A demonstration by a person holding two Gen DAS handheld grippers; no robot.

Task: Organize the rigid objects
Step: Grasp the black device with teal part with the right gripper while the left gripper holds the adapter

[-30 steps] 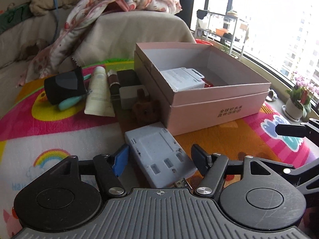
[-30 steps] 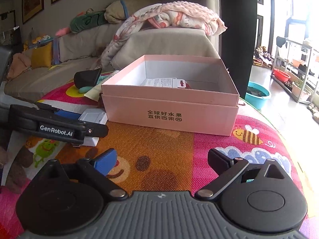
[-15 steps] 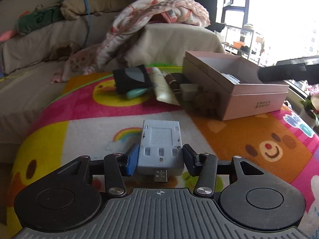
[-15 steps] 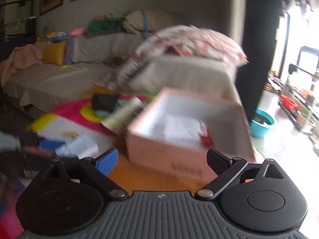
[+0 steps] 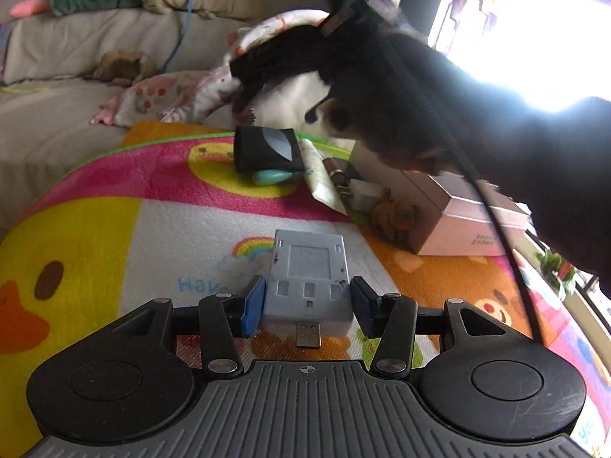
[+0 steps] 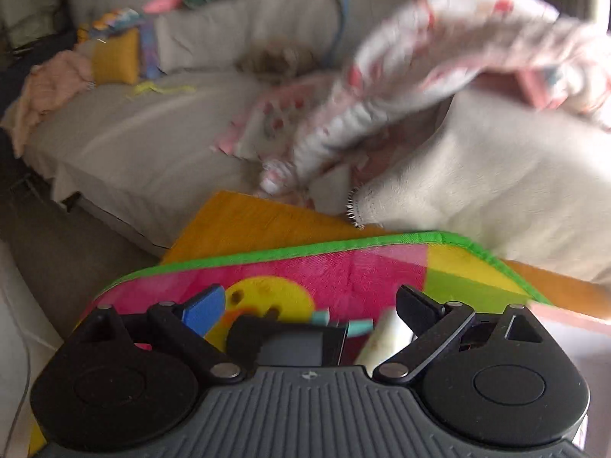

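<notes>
Cartoon mat [image 5: 114,236]: left gripper [image 5: 307,301] now clamps grey adapter [image 5: 307,278], lifted; right gripper [image 6: 309,311], jaws wide, empty, swung over black case [image 6: 290,341].

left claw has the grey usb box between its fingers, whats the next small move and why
Probably lift the grey box a little and start carrying it right toward the pink box. The left claw appears shut on its sides, USB plug toward the camera, so the grasp looks set. The dark arm of the other hand crosses above the pink box, so go slowly.
</notes>
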